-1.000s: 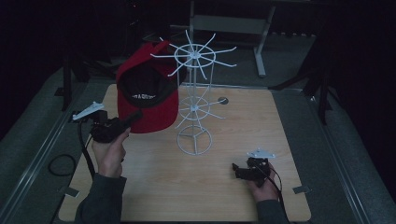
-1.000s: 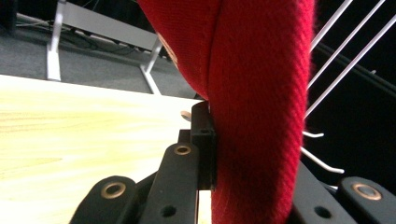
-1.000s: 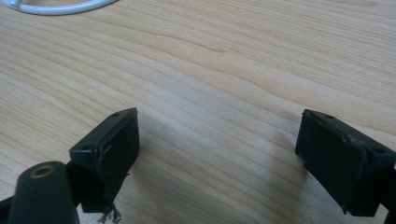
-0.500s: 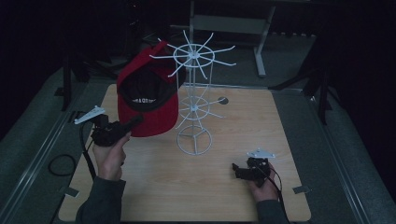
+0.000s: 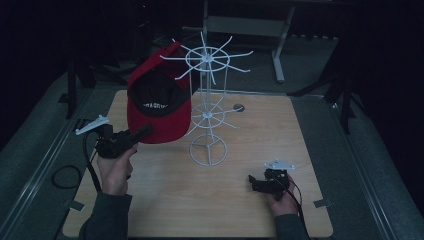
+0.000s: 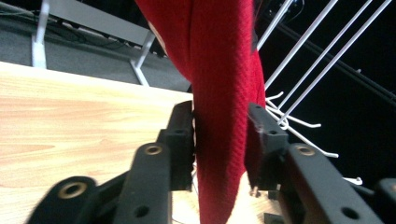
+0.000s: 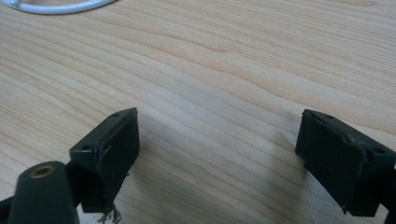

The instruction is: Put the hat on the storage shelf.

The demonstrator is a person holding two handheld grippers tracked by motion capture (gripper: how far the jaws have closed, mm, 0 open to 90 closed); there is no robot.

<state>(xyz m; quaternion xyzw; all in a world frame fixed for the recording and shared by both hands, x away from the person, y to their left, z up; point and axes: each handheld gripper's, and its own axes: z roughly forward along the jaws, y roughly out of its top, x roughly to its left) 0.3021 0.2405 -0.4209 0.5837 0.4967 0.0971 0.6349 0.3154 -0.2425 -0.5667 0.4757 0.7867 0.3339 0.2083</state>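
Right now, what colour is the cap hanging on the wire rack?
Red, with a dark inside. The cap on the white wire rack shows best in the high view.

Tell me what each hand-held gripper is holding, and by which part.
The left hand-held gripper is shut on the red cap, pinching the edge of its brim. The right hand-held gripper is open over the table, holding nothing.

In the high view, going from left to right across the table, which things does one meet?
left gripper → red cap → white wire rack → right gripper
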